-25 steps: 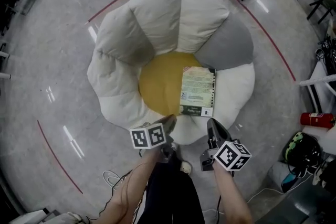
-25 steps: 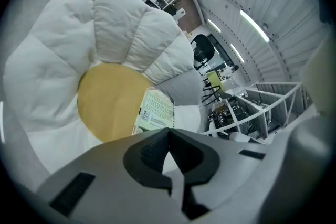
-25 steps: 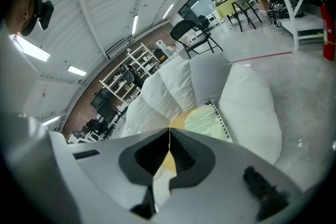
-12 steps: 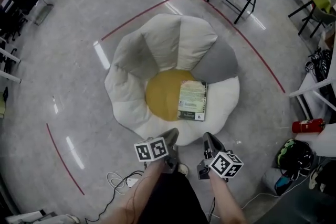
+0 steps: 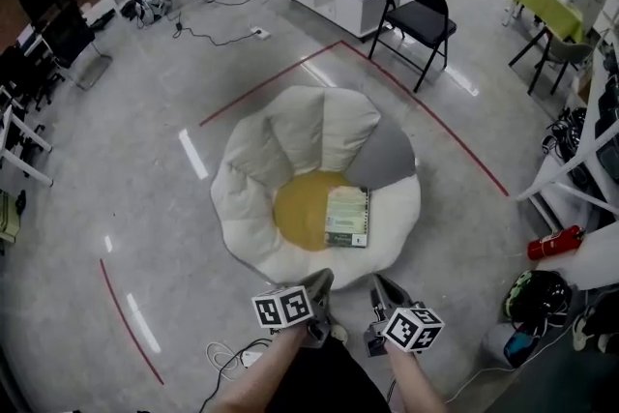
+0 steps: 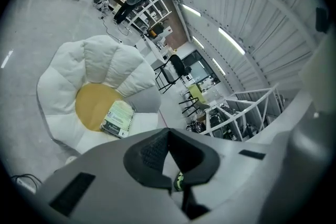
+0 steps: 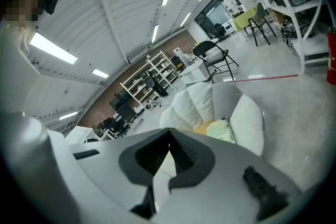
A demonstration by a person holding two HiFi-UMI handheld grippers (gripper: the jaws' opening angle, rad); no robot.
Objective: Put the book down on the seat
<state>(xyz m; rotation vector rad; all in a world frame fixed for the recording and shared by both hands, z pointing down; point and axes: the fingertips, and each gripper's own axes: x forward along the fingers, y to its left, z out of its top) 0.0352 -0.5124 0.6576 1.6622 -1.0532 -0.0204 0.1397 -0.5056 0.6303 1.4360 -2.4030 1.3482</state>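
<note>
Book point(image 5: 347, 217) lies flat on flower seat point(image 5: 280, 135), 3 o'clock of its yellow centre point(image 5: 302, 208) (thin, light, probably bendy; grip the bound edge). Left tongs point(image 5: 318, 282) and right tongs point(image 5: 385, 288) both closed, empty, at 6 o'clock, clear of it.

The seat point(image 5: 261, 160) has cream-white petals, one grey petal point(image 5: 384, 160) and a mustard-yellow centre point(image 5: 302, 208). The book point(image 5: 347, 216) is pale green with a dark green band at its near end. The floor point(image 5: 145, 208) is grey, marked by a thin red line point(image 5: 464, 150). The left gripper point(image 5: 320, 280) and right gripper point(image 5: 380, 284) are grey, their cubes white with black squares. The chair point(image 5: 418, 14) is black
</note>
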